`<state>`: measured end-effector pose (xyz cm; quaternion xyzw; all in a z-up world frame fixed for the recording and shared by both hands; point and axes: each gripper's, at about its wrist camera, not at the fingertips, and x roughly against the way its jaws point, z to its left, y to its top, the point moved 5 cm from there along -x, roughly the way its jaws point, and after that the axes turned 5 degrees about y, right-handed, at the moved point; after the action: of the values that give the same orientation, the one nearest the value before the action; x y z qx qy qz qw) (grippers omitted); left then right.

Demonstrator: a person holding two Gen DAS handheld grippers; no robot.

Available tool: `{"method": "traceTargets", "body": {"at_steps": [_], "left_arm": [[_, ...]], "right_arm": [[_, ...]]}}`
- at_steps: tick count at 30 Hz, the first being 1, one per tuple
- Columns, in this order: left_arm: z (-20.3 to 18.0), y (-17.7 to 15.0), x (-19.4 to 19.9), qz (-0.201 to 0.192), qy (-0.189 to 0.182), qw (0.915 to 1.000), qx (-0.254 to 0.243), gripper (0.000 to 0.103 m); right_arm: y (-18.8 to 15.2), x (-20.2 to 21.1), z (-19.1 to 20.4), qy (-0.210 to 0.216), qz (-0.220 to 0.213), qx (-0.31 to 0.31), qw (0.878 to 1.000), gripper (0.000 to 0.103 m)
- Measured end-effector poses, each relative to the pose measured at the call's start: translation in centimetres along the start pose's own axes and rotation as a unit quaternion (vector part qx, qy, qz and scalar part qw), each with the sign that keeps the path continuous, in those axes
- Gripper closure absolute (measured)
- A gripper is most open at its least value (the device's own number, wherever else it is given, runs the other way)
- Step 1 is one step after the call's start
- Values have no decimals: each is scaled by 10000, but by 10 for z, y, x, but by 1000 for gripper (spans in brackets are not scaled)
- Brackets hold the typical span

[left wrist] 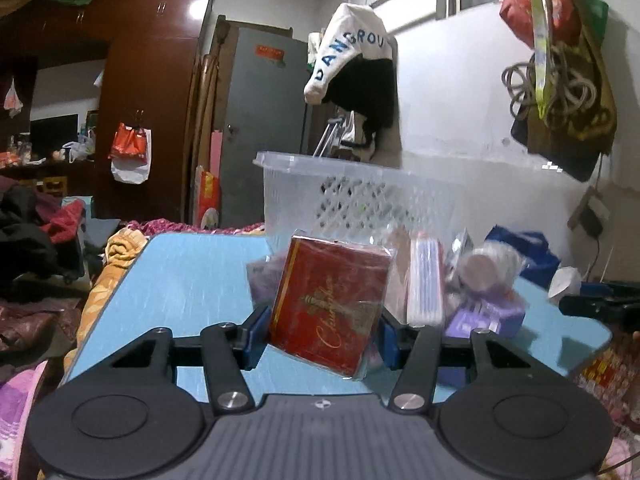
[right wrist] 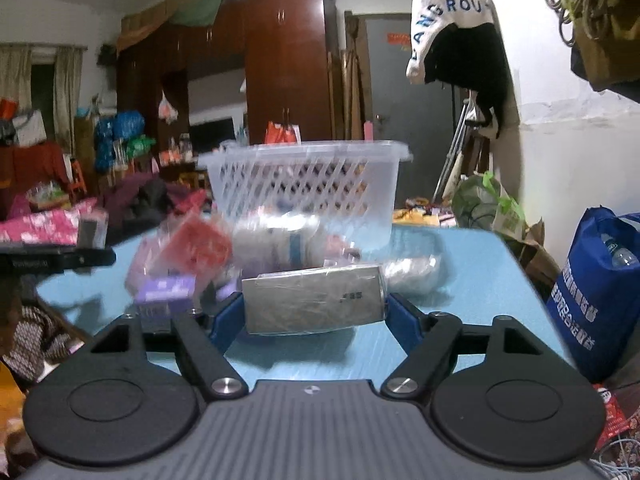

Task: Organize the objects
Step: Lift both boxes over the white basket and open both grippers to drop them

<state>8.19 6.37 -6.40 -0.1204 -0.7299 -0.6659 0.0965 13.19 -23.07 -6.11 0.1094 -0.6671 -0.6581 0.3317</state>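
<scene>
On the blue table [left wrist: 192, 280], a clear plastic basket [right wrist: 308, 184] stands behind a heap of wrapped packets [right wrist: 188, 256]. Only the left view shows the left gripper [left wrist: 320, 336] pinching a tilted red box [left wrist: 332, 308]; only the right view shows the right gripper [right wrist: 314, 312] clamping a silver packet [right wrist: 312, 300].

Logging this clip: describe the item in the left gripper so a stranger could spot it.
On the blue table, before the clear basket, lies a pile of wrapped packets. The left gripper clamps the front one: a red box with gold script, the only red-and-gold item there.
</scene>
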Motion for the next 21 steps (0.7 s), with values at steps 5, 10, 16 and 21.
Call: {"method": "traceTargets", "body": {"at_steps": [5, 10, 16, 21], "left_arm": [[-6, 51, -14, -292, -217, 9993, 107, 45], [-19, 133, -65, -455, -392, 9981, 121, 45], [-25, 175, -149, -15, -126, 9999, 74, 45], [-23, 169, -168, -276, -9, 9996, -83, 0]], "right_arm": [[56, -11, -4, 31, -445, 215, 9988, 25], [133, -66, -10, 46, -812, 382, 9960, 24], [174, -159, -25, -23, -319, 421, 9986, 24], [168, -177, -23, -120, -227, 614, 9978, 0]]}}
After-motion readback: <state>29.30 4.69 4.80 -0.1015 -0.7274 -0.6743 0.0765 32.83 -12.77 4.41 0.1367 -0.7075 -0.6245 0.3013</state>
